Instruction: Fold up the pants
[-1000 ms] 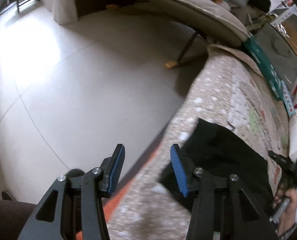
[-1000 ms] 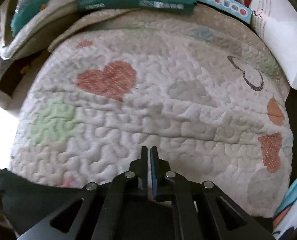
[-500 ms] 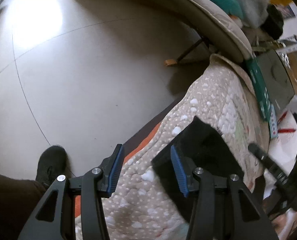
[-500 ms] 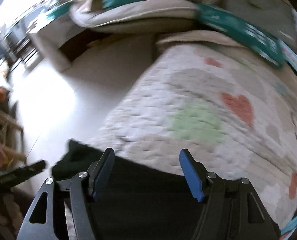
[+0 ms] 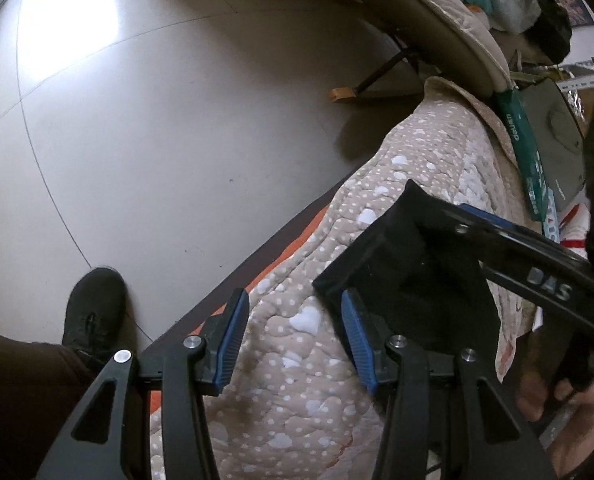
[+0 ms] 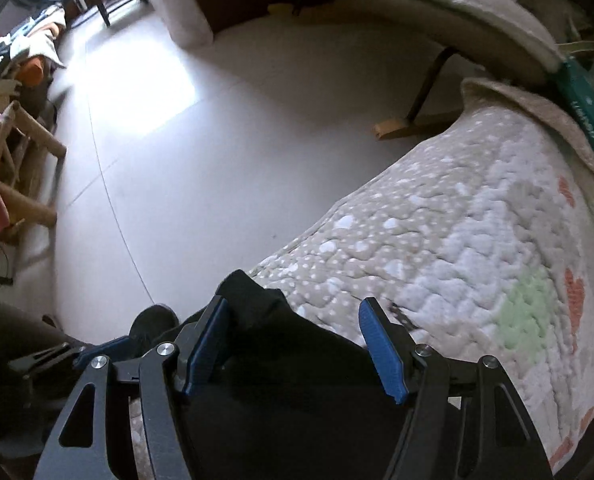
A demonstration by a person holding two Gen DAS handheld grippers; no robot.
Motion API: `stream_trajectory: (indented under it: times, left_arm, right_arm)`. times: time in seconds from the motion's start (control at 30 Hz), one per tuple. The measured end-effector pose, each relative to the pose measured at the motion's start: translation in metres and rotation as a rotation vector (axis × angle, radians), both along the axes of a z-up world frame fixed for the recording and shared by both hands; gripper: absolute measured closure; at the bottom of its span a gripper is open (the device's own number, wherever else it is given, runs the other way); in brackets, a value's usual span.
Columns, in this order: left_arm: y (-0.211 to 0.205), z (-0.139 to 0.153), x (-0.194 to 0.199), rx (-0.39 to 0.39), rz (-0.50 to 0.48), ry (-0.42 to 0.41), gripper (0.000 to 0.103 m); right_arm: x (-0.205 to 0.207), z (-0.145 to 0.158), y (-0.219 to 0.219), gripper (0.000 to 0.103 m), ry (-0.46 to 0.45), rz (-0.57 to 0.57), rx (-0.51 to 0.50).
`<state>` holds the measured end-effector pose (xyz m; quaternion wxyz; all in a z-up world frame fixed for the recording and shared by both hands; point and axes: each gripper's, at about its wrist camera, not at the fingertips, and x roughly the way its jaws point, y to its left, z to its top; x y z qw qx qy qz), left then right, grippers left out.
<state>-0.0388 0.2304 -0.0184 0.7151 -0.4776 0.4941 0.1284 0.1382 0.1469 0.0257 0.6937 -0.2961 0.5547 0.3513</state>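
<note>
Black pants (image 5: 413, 280) lie folded on a quilted blanket (image 5: 305, 400) at its edge near the floor. In the left wrist view my left gripper (image 5: 293, 340) is open and empty, over the blanket just left of the pants' corner. My right gripper (image 5: 509, 240) shows there too, reaching over the pants from the right. In the right wrist view the right gripper (image 6: 293, 348) is open and hovers over the pants (image 6: 297, 380), with their corner between its blue fingers (image 6: 379, 348). Nothing is held.
The blanket (image 6: 477, 220) has heart patterns and drops off to a pale tiled floor (image 5: 157, 120). My black shoe (image 5: 93, 308) stands by the edge. A cushioned lounger (image 5: 437, 28) and a green box (image 5: 525, 148) lie beyond. Wooden chairs (image 6: 21, 168) stand far left.
My right gripper opened, let go of the pants and swung left toward the blanket's edge. My left gripper stayed open and pulled back and up a little.
</note>
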Motion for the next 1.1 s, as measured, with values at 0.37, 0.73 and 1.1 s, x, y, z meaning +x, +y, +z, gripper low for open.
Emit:
stream_trajectory:
  times: [0.37, 0.73, 1.1]
  left_arm:
    - [0.035, 0.006, -0.025, -0.070, 0.221, -0.063, 0.044]
    - [-0.004, -0.005, 0.007, -0.073, 0.032, -0.096, 0.043]
    - [-0.016, -0.018, 0.024, -0.093, -0.009, -0.074, 0.050]
  right_arm:
    - [-0.006, -0.027, 0.014, 0.031, 0.050, 0.051, -0.060]
    - [0.017, -0.023, 0.002, 0.033, 0.159, -0.023, -0.030]
    - [-0.017, -0.034, 0.023, 0.063, 0.022, 0.066, -0.125]
